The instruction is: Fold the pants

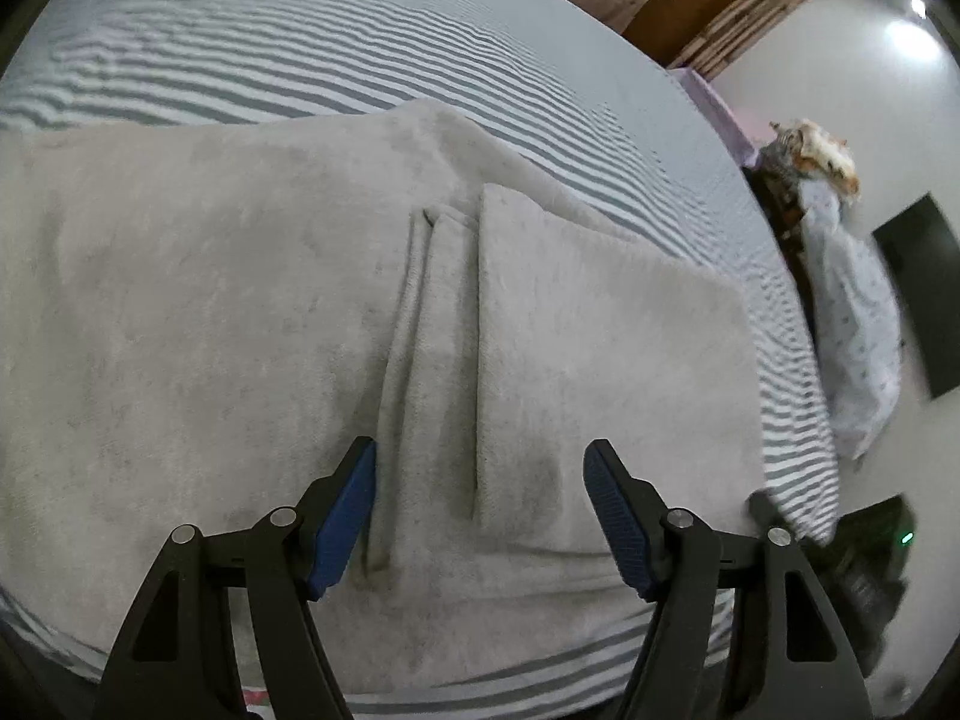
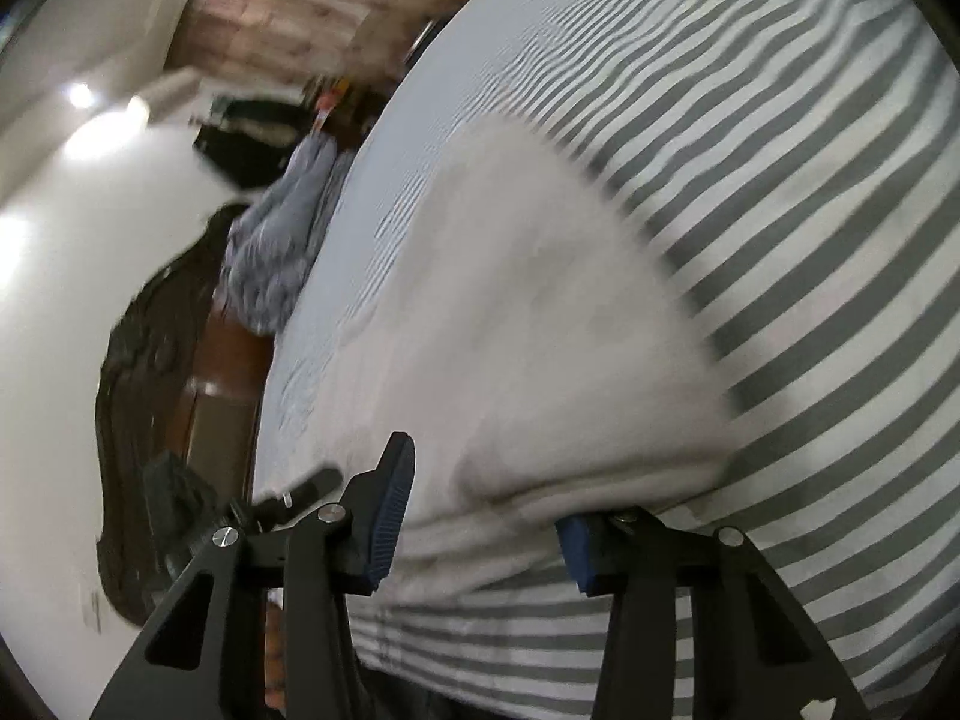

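Note:
Light grey fleece pants lie flat on the striped bed sheet, with a folded flap on top at the right and a long crease beside it. My left gripper is open just above the pants' near edge, its blue pads on either side of the flap's edge. In the right wrist view the pants look blurred on the sheet. My right gripper is open at the pants' near edge, and the cloth hides part of its right pad.
The bed's near edge runs under both grippers. A patterned blue cloth hangs off the bed's right side, also in the right wrist view. Dark objects lie on the floor. A wooden door stands at the back.

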Demonstrator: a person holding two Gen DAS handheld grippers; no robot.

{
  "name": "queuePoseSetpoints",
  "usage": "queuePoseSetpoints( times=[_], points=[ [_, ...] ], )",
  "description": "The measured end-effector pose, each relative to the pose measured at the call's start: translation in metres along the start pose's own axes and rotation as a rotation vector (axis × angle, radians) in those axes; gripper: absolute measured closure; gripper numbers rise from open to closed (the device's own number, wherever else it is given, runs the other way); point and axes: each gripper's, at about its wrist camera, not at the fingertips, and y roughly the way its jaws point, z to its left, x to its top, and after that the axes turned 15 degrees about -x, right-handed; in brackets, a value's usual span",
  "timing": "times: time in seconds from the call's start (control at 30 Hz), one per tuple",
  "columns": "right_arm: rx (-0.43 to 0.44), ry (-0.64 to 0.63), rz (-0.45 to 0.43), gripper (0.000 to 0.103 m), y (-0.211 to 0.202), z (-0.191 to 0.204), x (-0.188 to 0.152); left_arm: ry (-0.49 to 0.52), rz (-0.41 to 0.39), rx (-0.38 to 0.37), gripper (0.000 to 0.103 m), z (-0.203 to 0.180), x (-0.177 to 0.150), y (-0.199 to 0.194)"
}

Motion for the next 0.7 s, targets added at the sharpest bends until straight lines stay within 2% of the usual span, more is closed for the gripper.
queuePoseSetpoints(
  times=[0.1,0.13,0.17,0.3,0.37,0.63,0.7],
  points=[
    [-0.037,0.033,-0.011,0.077,-0.003,-0.01,0.008,0.05,0.014,0.035,0.055,-0.008,-0.007,0.006],
    [-0.06,0.024,-0.012,0.09,-0.003,-0.011,0.009,0.056,0.01,0.035,0.058,-0.01,-0.008,0.006],
    [-0.074,0.011,-0.024,0.091,-0.004,-0.012,0.009,0.063,0.005,0.032,0.062,-0.012,-0.01,0.005],
    [-0.076,0.004,-0.058,0.094,-0.012,-0.016,0.01,0.07,0.0,0.012,0.072,-0.017,-0.013,0.002],
    [-0.071,0.024,-0.068,0.095,-0.016,-0.022,0.014,0.066,0.01,-0.003,0.073,-0.02,-0.018,0.003],
    [-0.095,0.041,-0.05,0.097,-0.006,-0.041,0.018,0.068,0.021,-0.002,0.073,-0.012,-0.029,0.007],
    [-0.09,0.04,-0.043,0.097,-0.004,-0.04,0.019,0.076,0.022,0.005,0.07,-0.012,-0.029,0.008]
  ],
)
